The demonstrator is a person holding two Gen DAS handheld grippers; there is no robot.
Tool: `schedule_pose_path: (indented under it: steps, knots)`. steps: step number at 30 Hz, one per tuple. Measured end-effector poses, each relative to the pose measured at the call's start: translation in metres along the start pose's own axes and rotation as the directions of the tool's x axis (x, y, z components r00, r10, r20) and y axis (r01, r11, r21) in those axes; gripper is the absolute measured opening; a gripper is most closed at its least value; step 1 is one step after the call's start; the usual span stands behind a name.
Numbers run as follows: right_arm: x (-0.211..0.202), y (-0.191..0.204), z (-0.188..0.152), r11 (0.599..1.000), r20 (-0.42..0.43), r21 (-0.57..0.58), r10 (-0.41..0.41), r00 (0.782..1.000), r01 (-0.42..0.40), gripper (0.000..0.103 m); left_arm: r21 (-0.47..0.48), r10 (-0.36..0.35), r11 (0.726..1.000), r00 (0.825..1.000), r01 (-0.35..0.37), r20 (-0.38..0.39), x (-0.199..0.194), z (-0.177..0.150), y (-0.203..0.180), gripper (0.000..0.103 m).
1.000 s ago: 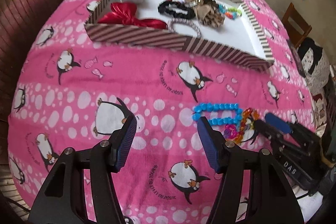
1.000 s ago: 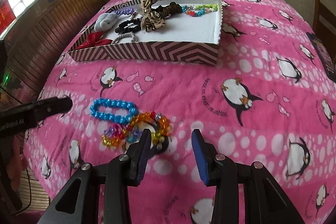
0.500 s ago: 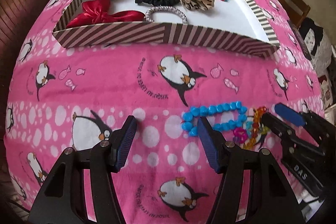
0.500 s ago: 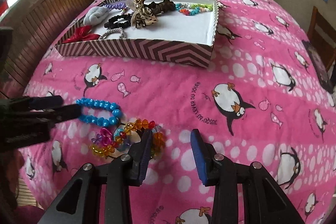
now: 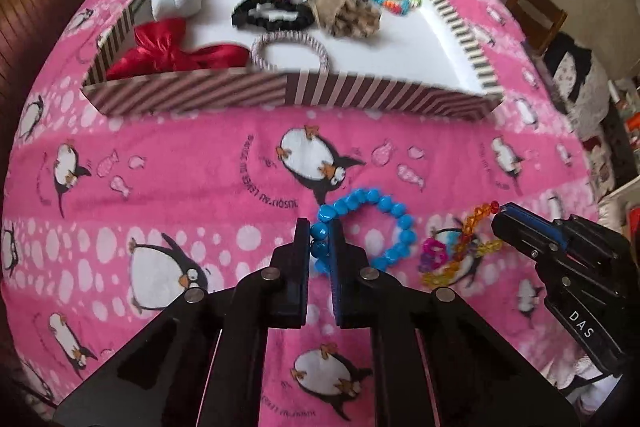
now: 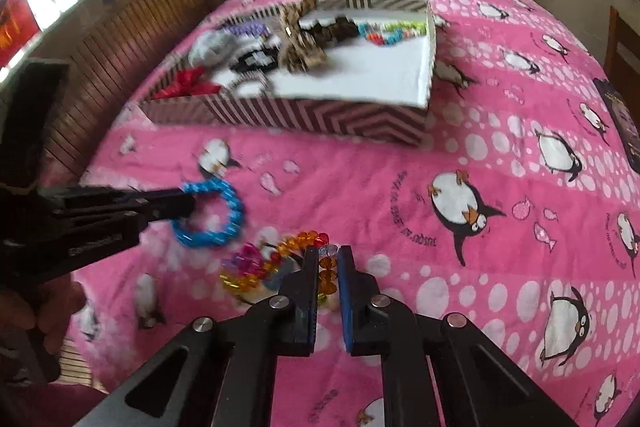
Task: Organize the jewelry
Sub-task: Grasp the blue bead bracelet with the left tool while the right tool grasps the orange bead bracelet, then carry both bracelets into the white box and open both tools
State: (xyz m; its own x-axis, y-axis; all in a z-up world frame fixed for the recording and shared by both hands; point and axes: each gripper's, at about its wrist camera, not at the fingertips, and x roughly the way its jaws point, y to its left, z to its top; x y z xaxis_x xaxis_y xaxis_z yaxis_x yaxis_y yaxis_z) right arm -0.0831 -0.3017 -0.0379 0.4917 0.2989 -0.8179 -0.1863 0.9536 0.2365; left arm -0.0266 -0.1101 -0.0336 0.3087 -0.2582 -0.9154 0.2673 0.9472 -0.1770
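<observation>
- Left gripper [image 5: 320, 233]: jaws closed on the blue bead bracelet [image 5: 384, 227], pinching a couple of beads at one end; rest of the loop lies on the bed [image 5: 200, 163].
- Right gripper [image 6: 328, 261]: jaws clamped on the multicolour bead bracelet [image 6: 272, 263], amber beads between the pads.
- Striped box [image 5: 280, 93] sits well beyond both, already holding scrunchies, bows and beads.
- Risk: round beads are a small, slick grip, so either bracelet could roll out of the jaws on lift.
- Risk: bracelets lie near each other; the trailing loops could snag or tangle if both rise together.
- Risk: a dangling loop may catch the box wall on the way in.
</observation>
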Motion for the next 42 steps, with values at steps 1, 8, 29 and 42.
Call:
schedule_pose_path:
  steps: [1,8,29,42]
  knots:
    - [-0.006,0.001,0.002,1.000,0.011,-0.002,0.010,1.000,-0.010,0.009,0.006,-0.007,1.000,1.000,0.007,0.015,-0.008,0.002,0.000,0.007]
    - [-0.047,0.008,0.022,0.999,0.098,-0.031,0.040,0.994,-0.037,0.009,0.013,-0.034,0.999,0.996,0.033,0.083,-0.049,0.018,-0.005,0.007]
    - [-0.080,-0.006,0.090,0.997,0.210,-0.076,0.026,0.977,-0.011,0.009,0.088,0.007,0.996,0.979,-0.026,0.204,-0.089,0.070,-0.037,0.007]
    - [-0.044,-0.020,0.131,0.999,0.168,-0.053,0.016,0.986,-0.008,0.009,0.121,-0.005,0.993,0.985,-0.016,0.172,-0.054,0.106,-0.057,0.007]
